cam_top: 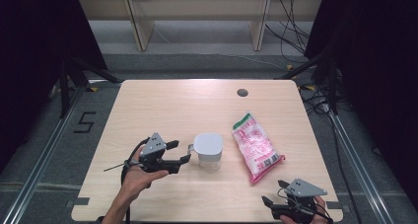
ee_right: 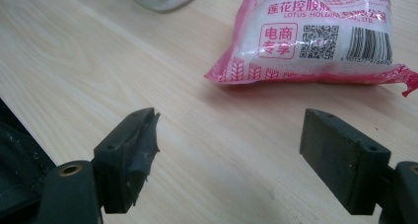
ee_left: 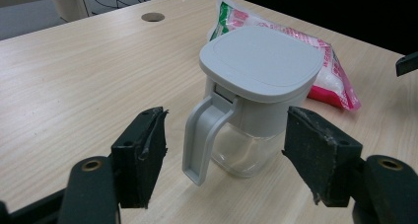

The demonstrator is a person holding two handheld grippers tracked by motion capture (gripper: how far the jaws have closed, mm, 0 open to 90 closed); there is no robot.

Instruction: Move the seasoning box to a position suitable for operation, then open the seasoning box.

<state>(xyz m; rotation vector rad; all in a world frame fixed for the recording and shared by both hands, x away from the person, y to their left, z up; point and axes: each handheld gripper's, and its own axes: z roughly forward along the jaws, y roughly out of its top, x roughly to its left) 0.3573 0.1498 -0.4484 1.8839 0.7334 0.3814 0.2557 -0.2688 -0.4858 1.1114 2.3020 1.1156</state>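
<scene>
A clear jug with a grey square lid [cam_top: 207, 150] stands near the middle of the wooden table [cam_top: 167, 105]. Its grey handle [ee_left: 199, 140] points toward my left gripper [cam_top: 181, 151]. In the left gripper view the jug [ee_left: 256, 86] sits just ahead of my left gripper [ee_left: 224, 155], whose jaws stand wide on either side of the handle without touching it. A pink and white food bag [cam_top: 255, 146] lies flat to the jug's right. My right gripper [cam_top: 272, 192] is at the table's front right, open and empty. In the right gripper view the bag [ee_right: 315, 36] lies beyond my right gripper [ee_right: 229, 155].
A round cable hole [cam_top: 242, 92] sits in the far part of the tabletop. Bare wood stretches across the far and left parts of the table. Dark curtains flank both sides, and cables lie on the floor at the back right.
</scene>
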